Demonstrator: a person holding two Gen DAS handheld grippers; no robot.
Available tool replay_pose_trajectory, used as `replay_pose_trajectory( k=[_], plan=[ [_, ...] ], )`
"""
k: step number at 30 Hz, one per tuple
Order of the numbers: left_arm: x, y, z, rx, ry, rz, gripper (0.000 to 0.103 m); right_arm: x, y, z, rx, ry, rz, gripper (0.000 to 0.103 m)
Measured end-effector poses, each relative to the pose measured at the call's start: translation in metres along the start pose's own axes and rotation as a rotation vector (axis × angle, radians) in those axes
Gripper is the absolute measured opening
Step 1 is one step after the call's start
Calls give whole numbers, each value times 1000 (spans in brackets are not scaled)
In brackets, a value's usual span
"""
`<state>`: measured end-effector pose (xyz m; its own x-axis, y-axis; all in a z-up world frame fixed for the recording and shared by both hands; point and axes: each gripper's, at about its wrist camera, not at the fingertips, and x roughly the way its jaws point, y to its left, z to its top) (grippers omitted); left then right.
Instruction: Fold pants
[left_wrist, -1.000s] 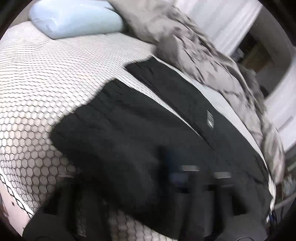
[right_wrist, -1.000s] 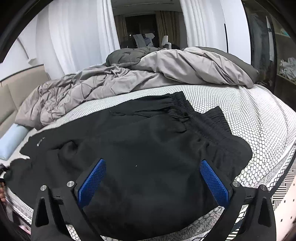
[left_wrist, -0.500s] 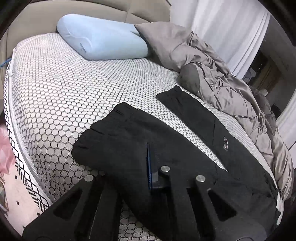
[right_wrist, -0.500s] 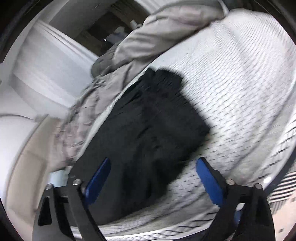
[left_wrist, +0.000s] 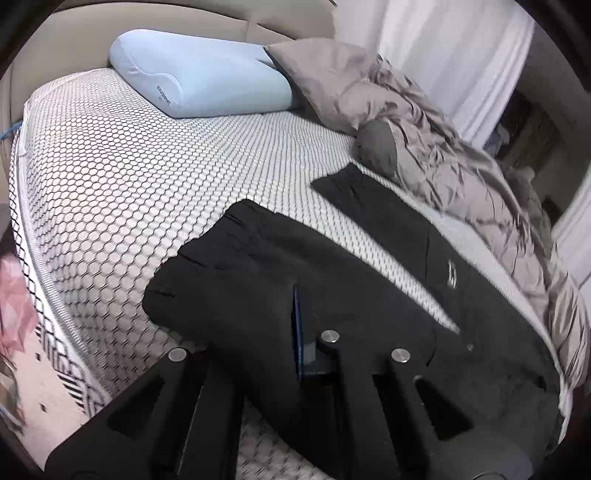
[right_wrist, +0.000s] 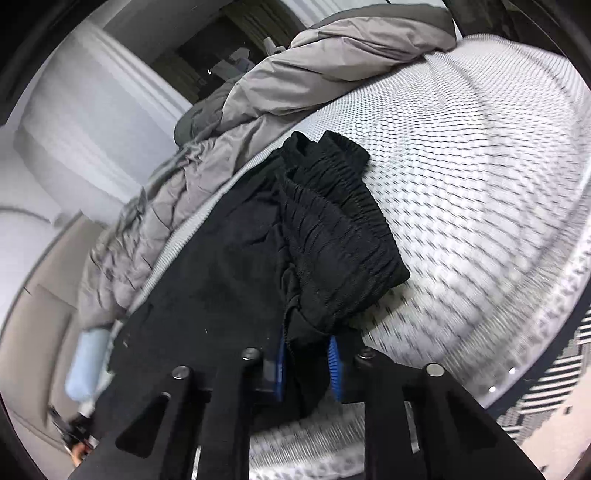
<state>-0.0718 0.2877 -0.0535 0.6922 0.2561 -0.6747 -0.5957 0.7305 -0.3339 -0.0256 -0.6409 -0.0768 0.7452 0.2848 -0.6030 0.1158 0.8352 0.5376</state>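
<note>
Black pants (left_wrist: 369, 295) lie spread on the honeycomb-patterned bed sheet (left_wrist: 122, 184), legs pointing toward the pillow end. My left gripper (left_wrist: 295, 332) is shut on the near edge of one pant leg; only a thin blue pad edge shows. In the right wrist view the elastic waistband (right_wrist: 332, 221) is bunched up, and my right gripper (right_wrist: 306, 363) is shut on a fold of the pants (right_wrist: 229, 266) near the waist, blue pads on either side of the cloth.
A light blue pillow (left_wrist: 203, 70) lies at the head of the bed. A rumpled grey duvet (left_wrist: 424, 129) is piled along the far side of the pants, also seen in the right wrist view (right_wrist: 295, 81). The bed edge and patterned floor (right_wrist: 554, 387) are near.
My right gripper went from wide open over the pants to shut on the waist fabric and tilted. My left gripper stayed shut on the leg and the view steadied.
</note>
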Motion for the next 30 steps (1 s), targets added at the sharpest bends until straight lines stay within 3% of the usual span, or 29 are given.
replay_pose_trajectory(
  k=[3, 7, 9, 15, 23, 24, 27, 30],
  plan=[
    [-1, 1, -2, 17, 14, -9, 3, -20, -3, -10, 13, 2, -39, 18],
    [-1, 2, -1, 1, 14, -10, 3, -16, 4, -13, -49, 62, -152, 40],
    [-2, 1, 0, -5, 4, -6, 3, -18, 4, -9, -52, 67, -133, 47],
    [-4, -8, 4, -11, -20, -3, 3, -23, -18, 10, 77, 52, -39, 48],
    [-5, -4, 7, -14, 1, -8, 3, -8, -30, 22, 91, 46, -30, 54],
    [-5, -1, 6, -16, 0, -10, 3, -4, -30, 22, 86, 35, -25, 53],
    [-8, 1, 7, -16, -6, -14, 3, -1, -25, 18, 49, 27, -19, 13],
    [-12, 12, 5, -48, 12, -44, 3, -30, -22, 9, 14, -47, -28, 12]
  ],
)
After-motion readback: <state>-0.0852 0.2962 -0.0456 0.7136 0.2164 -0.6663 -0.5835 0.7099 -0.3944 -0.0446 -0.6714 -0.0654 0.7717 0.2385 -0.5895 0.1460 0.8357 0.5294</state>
